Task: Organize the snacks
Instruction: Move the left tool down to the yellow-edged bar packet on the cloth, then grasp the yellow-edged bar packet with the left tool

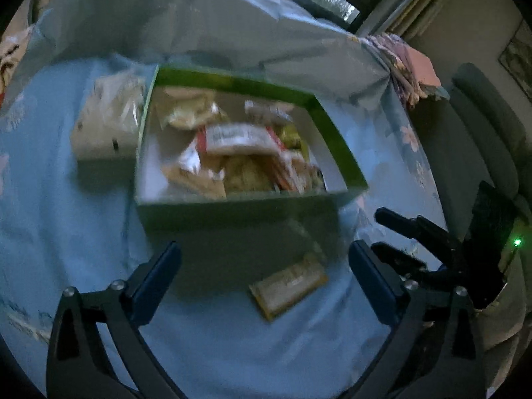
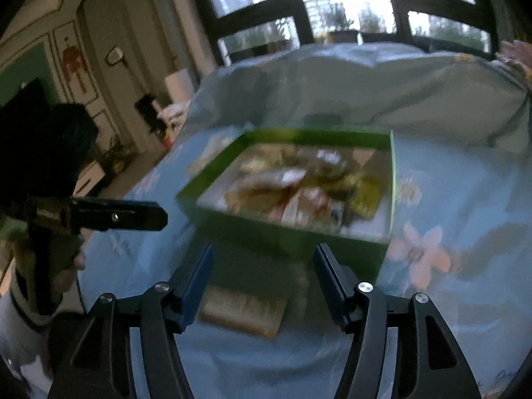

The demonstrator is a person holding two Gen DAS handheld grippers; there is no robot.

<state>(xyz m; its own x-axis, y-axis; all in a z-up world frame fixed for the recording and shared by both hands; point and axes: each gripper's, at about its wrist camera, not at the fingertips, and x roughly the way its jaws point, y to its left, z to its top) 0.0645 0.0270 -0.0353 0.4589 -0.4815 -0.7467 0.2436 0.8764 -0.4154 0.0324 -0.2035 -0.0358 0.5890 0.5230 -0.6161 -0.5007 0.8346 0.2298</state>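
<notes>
An open green box (image 1: 232,216) (image 2: 266,236) stands on the blue flowered cloth, holding several blurred snack packets (image 1: 239,153) (image 2: 299,193). One tan snack packet (image 1: 287,286) (image 2: 242,312) lies on the cloth in front of the box. My left gripper (image 1: 266,252) is wide open just before the box's front wall, with the tan packet low between its fingers and untouched. My right gripper (image 2: 264,256) is open over the same packet, its pads clear of it. Each gripper shows in the other's view: the right gripper (image 1: 380,231) and the left gripper (image 2: 159,216).
A pale plastic bag (image 1: 106,116) rests against the box's left side. A rumpled blue-grey quilt (image 1: 199,26) (image 2: 365,89) rises behind the box. Windows are beyond it. The bed's edge drops off at right (image 1: 429,173), with a grey chair (image 1: 482,126) past it.
</notes>
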